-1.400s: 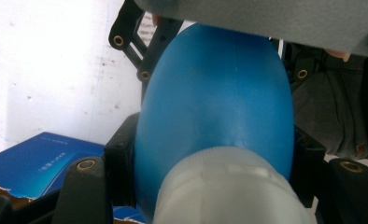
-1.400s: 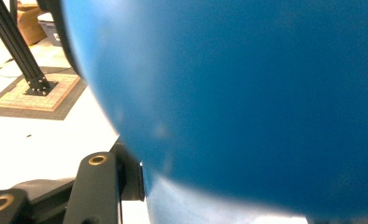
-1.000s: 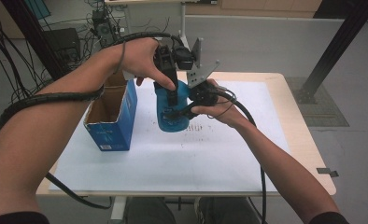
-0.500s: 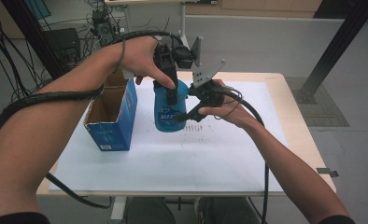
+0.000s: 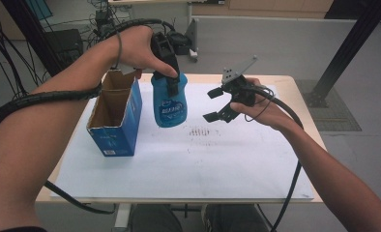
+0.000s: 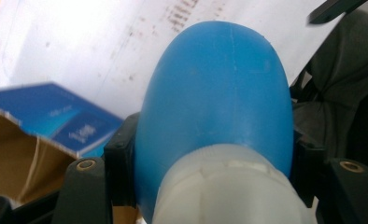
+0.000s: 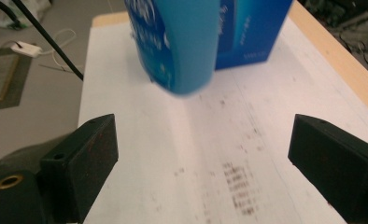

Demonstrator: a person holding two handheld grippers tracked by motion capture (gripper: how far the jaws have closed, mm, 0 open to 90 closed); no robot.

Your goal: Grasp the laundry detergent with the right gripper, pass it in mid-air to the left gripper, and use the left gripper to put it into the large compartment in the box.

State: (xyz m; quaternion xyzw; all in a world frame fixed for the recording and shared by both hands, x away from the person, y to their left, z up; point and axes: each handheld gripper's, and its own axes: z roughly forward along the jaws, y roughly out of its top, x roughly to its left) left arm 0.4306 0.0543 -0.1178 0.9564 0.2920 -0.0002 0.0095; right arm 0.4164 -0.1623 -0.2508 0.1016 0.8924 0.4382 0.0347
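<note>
One blue bottle point(image 5: 169, 104), one open box point(image 5: 115, 118), two grippers.

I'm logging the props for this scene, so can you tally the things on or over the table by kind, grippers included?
Blue bottle: 1
Open blue cardboard box: 1
White sheet covering the table: 1
Handheld grippers: 2, the left gripper and the right gripper
Total: 5

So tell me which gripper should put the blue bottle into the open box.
Left. The left gripper is shut on the blue bottle, right beside the open box; the right gripper stands open, apart.
</note>
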